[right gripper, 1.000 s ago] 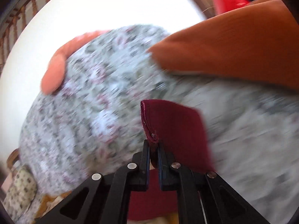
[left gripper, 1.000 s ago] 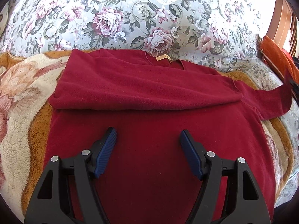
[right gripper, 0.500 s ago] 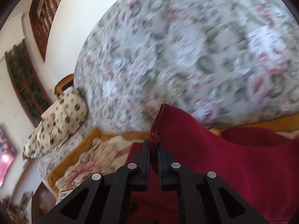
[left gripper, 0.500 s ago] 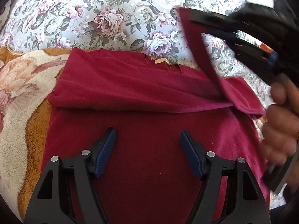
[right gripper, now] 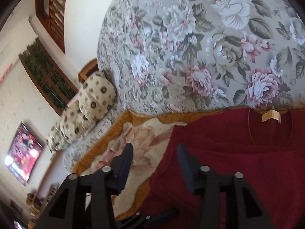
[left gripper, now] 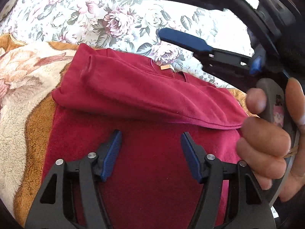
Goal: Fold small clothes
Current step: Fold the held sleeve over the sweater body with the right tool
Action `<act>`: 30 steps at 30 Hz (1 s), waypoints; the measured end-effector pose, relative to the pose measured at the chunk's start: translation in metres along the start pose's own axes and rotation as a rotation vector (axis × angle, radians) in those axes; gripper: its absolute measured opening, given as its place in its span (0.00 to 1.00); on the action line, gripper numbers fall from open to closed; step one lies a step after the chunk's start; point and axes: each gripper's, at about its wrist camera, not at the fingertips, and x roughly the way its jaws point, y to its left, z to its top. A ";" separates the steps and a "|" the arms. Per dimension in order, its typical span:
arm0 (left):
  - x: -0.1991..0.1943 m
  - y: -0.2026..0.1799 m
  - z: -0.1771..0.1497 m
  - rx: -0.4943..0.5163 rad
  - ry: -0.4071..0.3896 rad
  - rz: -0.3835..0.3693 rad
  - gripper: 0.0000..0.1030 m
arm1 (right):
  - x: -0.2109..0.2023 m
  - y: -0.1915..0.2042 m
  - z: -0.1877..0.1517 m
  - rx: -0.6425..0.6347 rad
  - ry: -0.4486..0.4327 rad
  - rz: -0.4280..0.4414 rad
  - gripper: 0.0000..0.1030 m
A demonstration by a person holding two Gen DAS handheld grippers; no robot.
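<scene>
I read my left gripper (left gripper: 150, 152) with jaws apart and empty, hovering over the lower body of the dark red sweater (left gripper: 144, 99). My right gripper (right gripper: 155, 167) also stands spread, holding nothing, above the sweater's left edge. The sweater lies on a fleece blanket (left gripper: 21, 118), both sleeves folded across its chest, its neck label (right gripper: 271, 116) toward the floral cushion (right gripper: 200, 43).

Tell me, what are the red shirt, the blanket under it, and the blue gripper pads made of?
The dark red shirt looks like soft fleece or brushed knit: matte, faintly fuzzy surface.
The orange and cream blanket seems to be plush pile: shaggy, clumped tufts.
The blue pads on the left gripper look like ribbed rubber or soft plastic; which one is unclear.
</scene>
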 end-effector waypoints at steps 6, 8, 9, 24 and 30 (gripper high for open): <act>-0.011 0.005 0.005 -0.039 0.009 -0.022 0.62 | -0.050 0.007 -0.005 -0.022 -0.005 -0.057 0.48; -0.037 0.013 0.015 -0.066 -0.063 -0.049 0.62 | -0.082 0.007 -0.013 -0.047 -0.013 -0.129 0.48; -0.047 0.016 0.020 -0.073 -0.093 -0.048 0.68 | -0.098 0.005 -0.017 -0.051 -0.020 -0.171 0.48; 0.013 0.065 0.074 -0.192 0.087 -0.057 0.82 | -0.214 -0.068 -0.030 0.104 -0.099 -0.332 0.48; 0.015 0.069 0.075 -0.291 0.067 -0.151 0.73 | -0.227 -0.074 -0.028 0.131 -0.138 -0.345 0.48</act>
